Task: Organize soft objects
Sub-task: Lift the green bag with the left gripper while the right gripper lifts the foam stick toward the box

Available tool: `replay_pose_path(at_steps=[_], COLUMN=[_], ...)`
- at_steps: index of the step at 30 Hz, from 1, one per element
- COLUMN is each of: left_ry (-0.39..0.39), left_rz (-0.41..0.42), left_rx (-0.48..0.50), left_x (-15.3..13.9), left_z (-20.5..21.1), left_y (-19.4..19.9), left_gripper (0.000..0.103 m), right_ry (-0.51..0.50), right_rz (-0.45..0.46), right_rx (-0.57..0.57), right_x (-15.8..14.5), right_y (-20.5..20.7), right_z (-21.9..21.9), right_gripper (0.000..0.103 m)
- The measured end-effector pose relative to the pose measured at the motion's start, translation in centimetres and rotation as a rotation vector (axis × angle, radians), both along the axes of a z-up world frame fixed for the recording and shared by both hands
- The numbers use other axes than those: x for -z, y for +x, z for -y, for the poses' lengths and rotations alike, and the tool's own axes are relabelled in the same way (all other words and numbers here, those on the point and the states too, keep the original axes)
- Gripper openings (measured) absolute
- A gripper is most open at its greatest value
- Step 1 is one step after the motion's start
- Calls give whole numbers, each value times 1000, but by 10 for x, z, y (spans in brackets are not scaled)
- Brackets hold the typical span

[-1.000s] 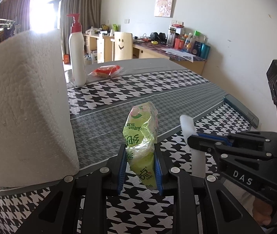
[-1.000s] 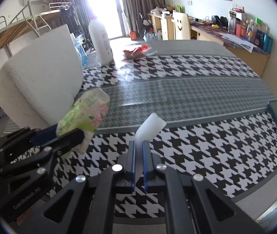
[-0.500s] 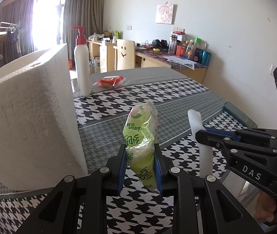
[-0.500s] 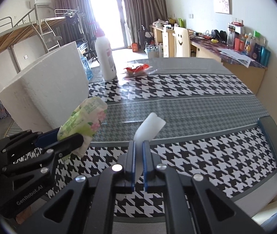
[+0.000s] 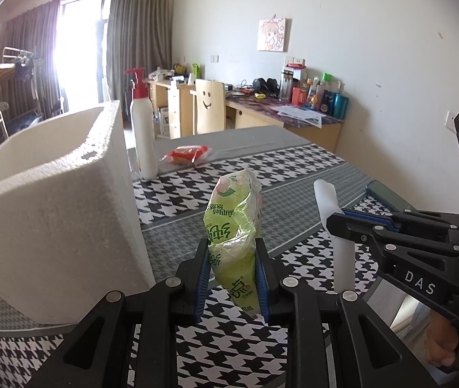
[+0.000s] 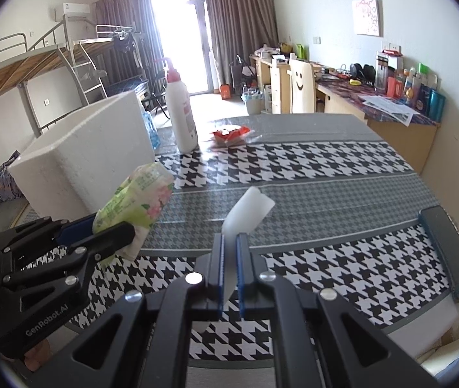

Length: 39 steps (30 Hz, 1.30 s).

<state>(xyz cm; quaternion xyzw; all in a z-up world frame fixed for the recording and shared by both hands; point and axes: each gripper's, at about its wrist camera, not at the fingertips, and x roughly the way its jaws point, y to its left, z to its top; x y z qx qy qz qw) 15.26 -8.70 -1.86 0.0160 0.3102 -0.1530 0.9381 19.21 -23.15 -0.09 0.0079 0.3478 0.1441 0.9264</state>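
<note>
My left gripper (image 5: 232, 252) is shut on a green tissue pack (image 5: 234, 220) and holds it upright above the table; the pack also shows in the right wrist view (image 6: 134, 200). My right gripper (image 6: 229, 245) is shut on a white foam strip (image 6: 245, 211), which also shows in the left wrist view (image 5: 331, 223). A white foam box (image 5: 51, 200) stands open-topped just left of the left gripper and shows in the right wrist view (image 6: 90, 158).
A white pump bottle (image 5: 142, 129) and a red snack packet (image 5: 185, 155) stand at the table's far side. A dark flat object (image 6: 447, 252) lies at the right table edge. The houndstooth tablecloth (image 6: 326, 168) covers the table.
Both grippers have risen and drawn back from the foam box, still holding the tissue pack and the foam strip. The box's open top has come into view.
</note>
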Motion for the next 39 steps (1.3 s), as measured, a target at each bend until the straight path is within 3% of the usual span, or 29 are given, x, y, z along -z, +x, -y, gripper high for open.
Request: replay_pose_path(at_steps=[15, 39], left_ry=[-8, -25], left_rz=[38, 145], left_rx=[6, 10], left_x=[-10, -55], left_z=[0, -11], left_y=[-8, -13], left_gripper=[27, 27], right_ry=[-1, 14], right_rz=[47, 164], right_rx=[-8, -4], right_x=[-14, -50], right_y=[-6, -13], right_z=[0, 4], right_gripper=[9, 9])
